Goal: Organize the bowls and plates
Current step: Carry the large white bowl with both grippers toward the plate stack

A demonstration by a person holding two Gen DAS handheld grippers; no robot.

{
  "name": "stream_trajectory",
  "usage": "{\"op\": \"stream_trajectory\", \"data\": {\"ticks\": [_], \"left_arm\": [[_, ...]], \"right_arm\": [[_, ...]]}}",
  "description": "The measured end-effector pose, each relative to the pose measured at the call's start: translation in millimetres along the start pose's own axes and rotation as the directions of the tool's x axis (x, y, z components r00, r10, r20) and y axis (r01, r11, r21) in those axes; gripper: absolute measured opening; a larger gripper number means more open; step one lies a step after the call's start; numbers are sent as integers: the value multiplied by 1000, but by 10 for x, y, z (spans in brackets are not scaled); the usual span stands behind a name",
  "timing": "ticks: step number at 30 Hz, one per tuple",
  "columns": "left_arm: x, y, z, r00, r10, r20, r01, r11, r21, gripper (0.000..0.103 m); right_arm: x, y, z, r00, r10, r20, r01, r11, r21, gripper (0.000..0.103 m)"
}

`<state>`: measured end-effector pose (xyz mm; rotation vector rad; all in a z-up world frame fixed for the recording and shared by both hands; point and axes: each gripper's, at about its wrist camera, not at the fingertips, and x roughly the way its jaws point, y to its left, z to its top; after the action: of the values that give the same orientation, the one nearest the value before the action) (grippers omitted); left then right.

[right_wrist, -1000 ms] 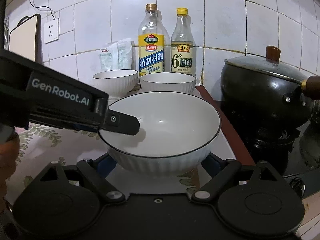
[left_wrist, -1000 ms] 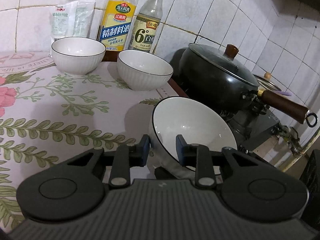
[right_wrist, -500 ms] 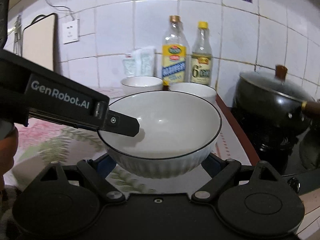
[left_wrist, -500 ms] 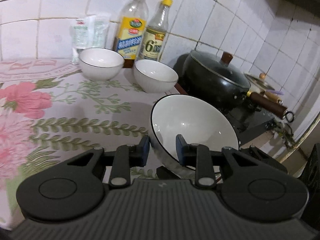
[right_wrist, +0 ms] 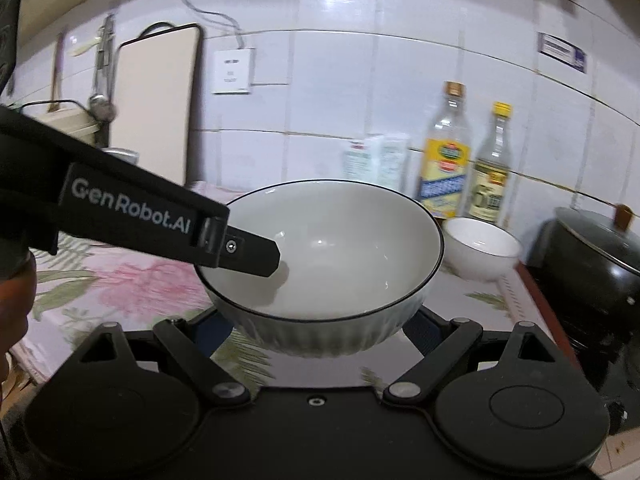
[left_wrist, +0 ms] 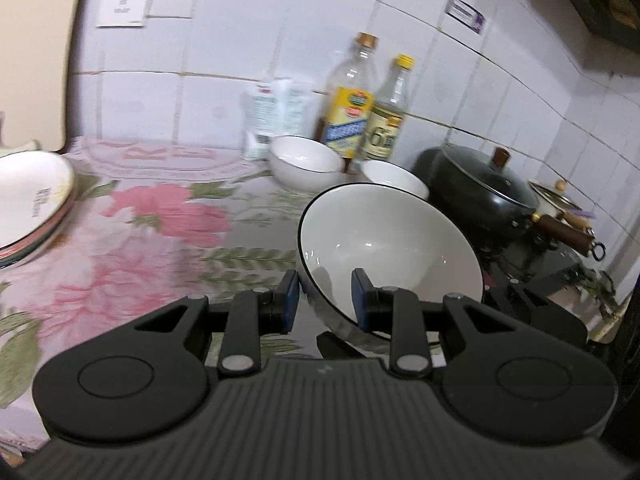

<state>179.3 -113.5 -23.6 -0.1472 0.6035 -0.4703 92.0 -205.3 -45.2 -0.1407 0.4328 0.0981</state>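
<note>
A large white bowl with a black rim (left_wrist: 392,248) (right_wrist: 332,248) hangs in the air above the floral cloth. My left gripper (left_wrist: 325,300) is shut on its near rim, one finger inside and one outside; that finger shows in the right wrist view (right_wrist: 256,254). My right gripper (right_wrist: 320,332) is spread wide around the bowl's underside; its fingertips are hidden by the bowl. Two small white bowls (left_wrist: 306,162) (left_wrist: 394,178) stand at the back by the bottles. A stack of plates (left_wrist: 32,204) lies at the far left.
Two bottles (left_wrist: 352,112) (left_wrist: 386,120) and white packets (left_wrist: 276,112) stand against the tiled wall. A black lidded pot (left_wrist: 480,192) sits on the stove at right. A cutting board (right_wrist: 156,104) and a wall socket (right_wrist: 232,70) are at the back left.
Both grippers have lifted the large bowl higher and pulled back leftward; the small bowls and bottles now look farther away, and the plate stack has come into view.
</note>
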Motion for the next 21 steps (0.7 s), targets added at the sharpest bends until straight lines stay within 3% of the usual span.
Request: {"op": "stream_trajectory", "data": {"ticks": [10, 21], "left_arm": [[-194, 673, 32, 997, 76, 26, -74, 994, -74, 26], [18, 1142, 69, 988, 149, 34, -145, 984, -102, 26]], "right_arm": [[340, 540, 204, 996, 94, -9, -94, 994, -64, 94], [925, 734, 259, 977, 211, -27, -212, 977, -36, 94]]}}
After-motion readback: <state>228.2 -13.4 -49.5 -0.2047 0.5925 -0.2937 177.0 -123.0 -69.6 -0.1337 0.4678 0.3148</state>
